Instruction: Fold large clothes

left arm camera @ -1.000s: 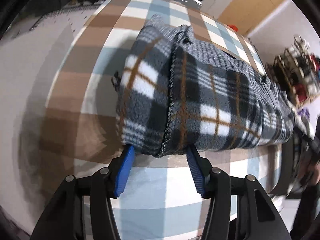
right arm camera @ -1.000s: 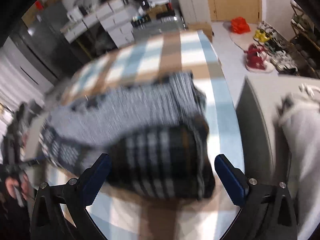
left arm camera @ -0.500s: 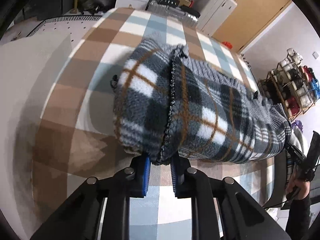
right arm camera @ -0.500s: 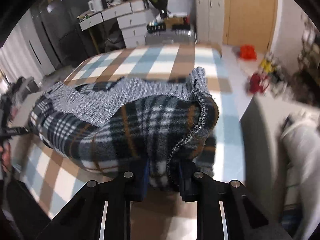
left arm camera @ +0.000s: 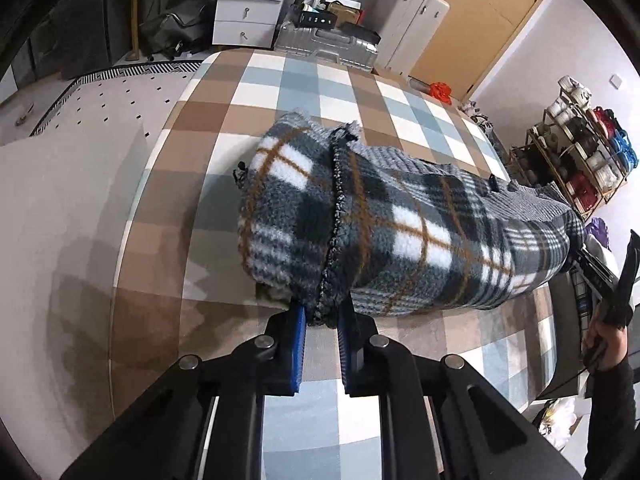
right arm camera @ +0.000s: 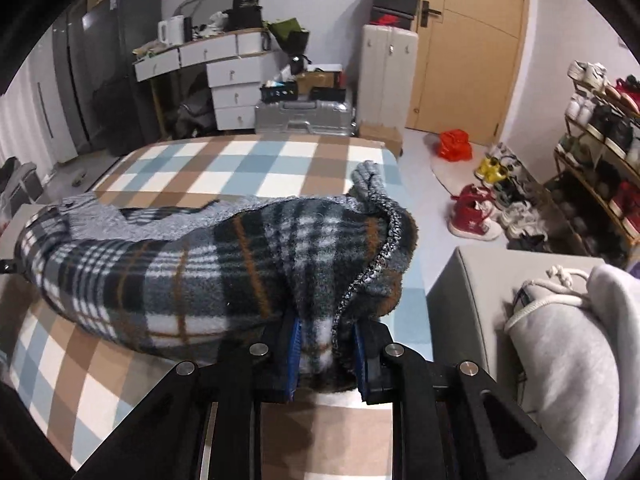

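Gripping the near edge of the plaid fleece garment, the left gripper angles down toward the bed, blue pads narrow and pinched on a bunched bit of hem with the dark stitched seam running right between them. Right gripper same deal at the other end: tilted down, blue pads close together, clamped on a thick wad of fleece and seam. In the left wrist view the person's other hand, in a dark sleeve, shows at the far right edge holding the other tool's black frame.

Garment is a grey, black and white plaid fleece with thin orange-brown lines and a plain grey knit-looking inner face showing along the top. It hangs as a fat rolled-up band stretched between the two grippers, sagging a little in the middle, over the checked bedspread of brown, blue and white squares. Near edge looks lifted off the cover; whether the far side touches the bed, cannot tell.

A grey hooded top with a white drawcord lies on a grey surface just right of the bed. A shoe rack stands along the right wall.
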`<action>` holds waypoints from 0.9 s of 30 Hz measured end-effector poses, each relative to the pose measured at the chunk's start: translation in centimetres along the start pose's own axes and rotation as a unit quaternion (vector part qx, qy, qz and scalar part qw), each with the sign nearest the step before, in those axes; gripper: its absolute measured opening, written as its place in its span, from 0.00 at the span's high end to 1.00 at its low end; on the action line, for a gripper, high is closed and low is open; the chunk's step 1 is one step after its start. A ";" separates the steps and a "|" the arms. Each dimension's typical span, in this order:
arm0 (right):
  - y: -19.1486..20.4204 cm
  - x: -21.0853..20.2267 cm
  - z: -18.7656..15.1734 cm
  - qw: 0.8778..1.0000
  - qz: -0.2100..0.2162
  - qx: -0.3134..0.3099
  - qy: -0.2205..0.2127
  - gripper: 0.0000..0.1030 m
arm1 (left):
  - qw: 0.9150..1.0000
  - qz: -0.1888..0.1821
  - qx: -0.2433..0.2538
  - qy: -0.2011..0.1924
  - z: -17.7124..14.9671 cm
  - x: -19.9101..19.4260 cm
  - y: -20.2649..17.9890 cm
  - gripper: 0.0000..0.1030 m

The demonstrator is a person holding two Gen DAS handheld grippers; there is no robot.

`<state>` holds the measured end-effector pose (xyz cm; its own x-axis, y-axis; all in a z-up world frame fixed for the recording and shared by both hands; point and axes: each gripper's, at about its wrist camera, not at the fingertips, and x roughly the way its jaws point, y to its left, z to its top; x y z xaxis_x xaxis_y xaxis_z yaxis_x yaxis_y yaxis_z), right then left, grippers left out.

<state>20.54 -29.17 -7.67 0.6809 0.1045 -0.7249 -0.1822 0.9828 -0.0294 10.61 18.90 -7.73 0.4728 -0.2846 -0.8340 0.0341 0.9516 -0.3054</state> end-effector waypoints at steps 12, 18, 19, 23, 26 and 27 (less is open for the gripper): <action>-1.5 1.9 -0.2 0.999 -0.004 0.035 0.037 0.79 | 1.000 -0.021 -0.019 0.010 -1.2 -0.1 2.1 0.92; -3.5 4.2 -0.8 0.980 0.088 0.103 0.147 0.31 | 1.000 -0.016 -0.007 -0.011 -1.6 -2.6 1.9 0.92; -4.2 4.1 -0.6 0.972 0.117 0.129 0.156 0.18 | 1.000 -0.013 -0.003 -0.017 -1.5 -3.4 1.7 0.92; -6.0 1.3 1.4 0.970 0.126 0.157 0.134 0.12 | 0.999 -0.030 0.028 -0.033 -0.9 -6.9 -0.5 0.92; -5.3 -1.5 3.9 0.986 0.085 0.113 0.086 0.06 | 0.996 -0.029 0.075 -0.033 0.3 -7.2 -3.6 0.92; -4.1 -2.2 5.0 0.991 0.083 0.078 0.074 0.04 | 0.995 -0.021 0.089 -0.033 0.9 -6.8 -4.6 0.92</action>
<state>23.35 -32.62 -2.54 0.5362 0.2554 -0.8045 -0.1630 0.9665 0.1982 8.02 16.52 -0.23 0.5239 -0.3224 -0.7884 0.2078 0.9460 -0.2488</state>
